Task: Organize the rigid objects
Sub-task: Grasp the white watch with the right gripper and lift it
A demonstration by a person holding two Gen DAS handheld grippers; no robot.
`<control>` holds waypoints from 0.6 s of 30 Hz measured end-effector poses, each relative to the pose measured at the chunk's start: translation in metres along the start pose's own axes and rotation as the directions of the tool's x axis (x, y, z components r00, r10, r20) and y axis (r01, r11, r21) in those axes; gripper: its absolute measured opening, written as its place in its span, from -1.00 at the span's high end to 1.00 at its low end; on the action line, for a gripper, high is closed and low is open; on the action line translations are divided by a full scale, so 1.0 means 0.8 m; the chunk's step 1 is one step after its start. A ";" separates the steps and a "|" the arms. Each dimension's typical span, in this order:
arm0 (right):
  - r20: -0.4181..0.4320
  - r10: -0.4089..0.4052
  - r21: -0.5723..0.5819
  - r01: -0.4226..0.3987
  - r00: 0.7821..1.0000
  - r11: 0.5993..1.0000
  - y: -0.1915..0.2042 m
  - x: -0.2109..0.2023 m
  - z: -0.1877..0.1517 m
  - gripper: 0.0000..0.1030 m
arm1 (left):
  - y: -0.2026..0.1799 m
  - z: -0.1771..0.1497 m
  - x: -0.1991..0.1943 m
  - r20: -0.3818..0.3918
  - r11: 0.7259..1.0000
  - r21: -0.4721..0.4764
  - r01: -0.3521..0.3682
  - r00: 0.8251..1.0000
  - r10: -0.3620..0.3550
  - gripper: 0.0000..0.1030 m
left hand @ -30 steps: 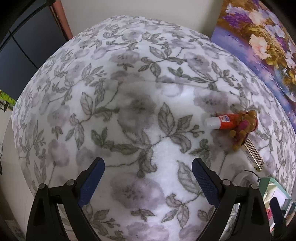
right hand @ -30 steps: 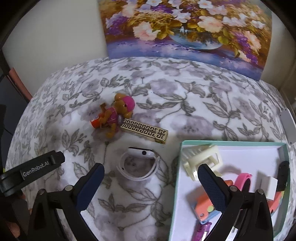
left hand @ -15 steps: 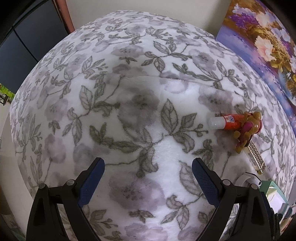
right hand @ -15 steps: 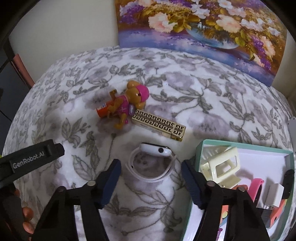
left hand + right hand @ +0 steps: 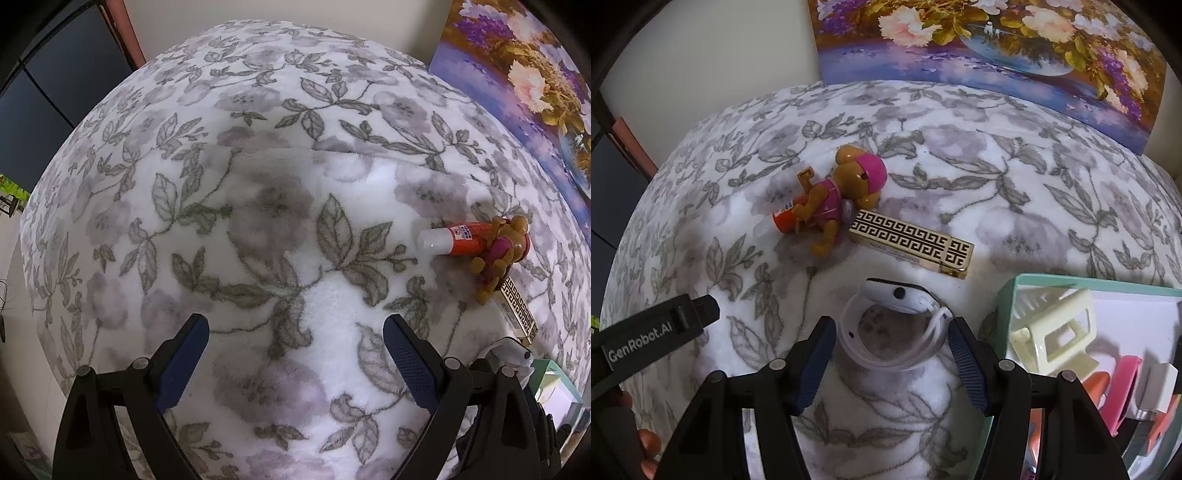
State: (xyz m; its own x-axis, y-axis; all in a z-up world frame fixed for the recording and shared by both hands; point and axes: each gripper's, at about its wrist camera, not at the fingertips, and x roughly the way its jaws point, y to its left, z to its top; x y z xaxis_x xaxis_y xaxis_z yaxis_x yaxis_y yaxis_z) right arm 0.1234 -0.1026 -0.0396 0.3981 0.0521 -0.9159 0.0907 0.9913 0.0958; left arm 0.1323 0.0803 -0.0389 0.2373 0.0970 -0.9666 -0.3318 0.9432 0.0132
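A white smartwatch lies on the flowered blanket, its band looped toward me. My right gripper points down over it. Its jaws are closing, one blue pad on each side of the band, and a thin gap still shows at the left pad. In the left wrist view the watch peeks in at the right edge. My left gripper stands open over bare blanket with nothing between its fingers.
A brown toy dog in pink lies on an orange glue tube, beside a gold patterned box. A teal box at the right holds a cream hair claw and several other items. A flower painting leans against the wall.
My right gripper has sunk and shifted left, from over the teal box's edge to over the watch, and its jaws have narrowed around the band. The left gripper has stayed open and almost still.
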 end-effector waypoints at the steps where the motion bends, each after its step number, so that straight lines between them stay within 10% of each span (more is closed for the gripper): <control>1: 0.000 0.000 -0.002 0.000 1.000 1.000 0.002 0.001 0.000 -0.29 | 0.000 0.001 0.002 -0.001 1.000 0.001 -0.001 1.000 0.001 -0.86; 18: 0.029 0.010 0.021 -0.011 1.000 1.000 -0.007 -0.010 0.010 -0.23 | -0.024 0.006 0.000 0.016 0.998 0.030 0.047 0.999 -0.047 -0.85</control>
State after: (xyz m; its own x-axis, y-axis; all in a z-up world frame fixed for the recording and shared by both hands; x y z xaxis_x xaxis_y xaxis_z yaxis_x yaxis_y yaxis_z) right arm 0.1273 -0.1098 -0.0296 0.4255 0.0589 -0.9031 0.1058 0.9878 0.1143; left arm 0.1429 0.0633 -0.0378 0.2671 0.0576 -0.9619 -0.2928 0.9559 -0.0241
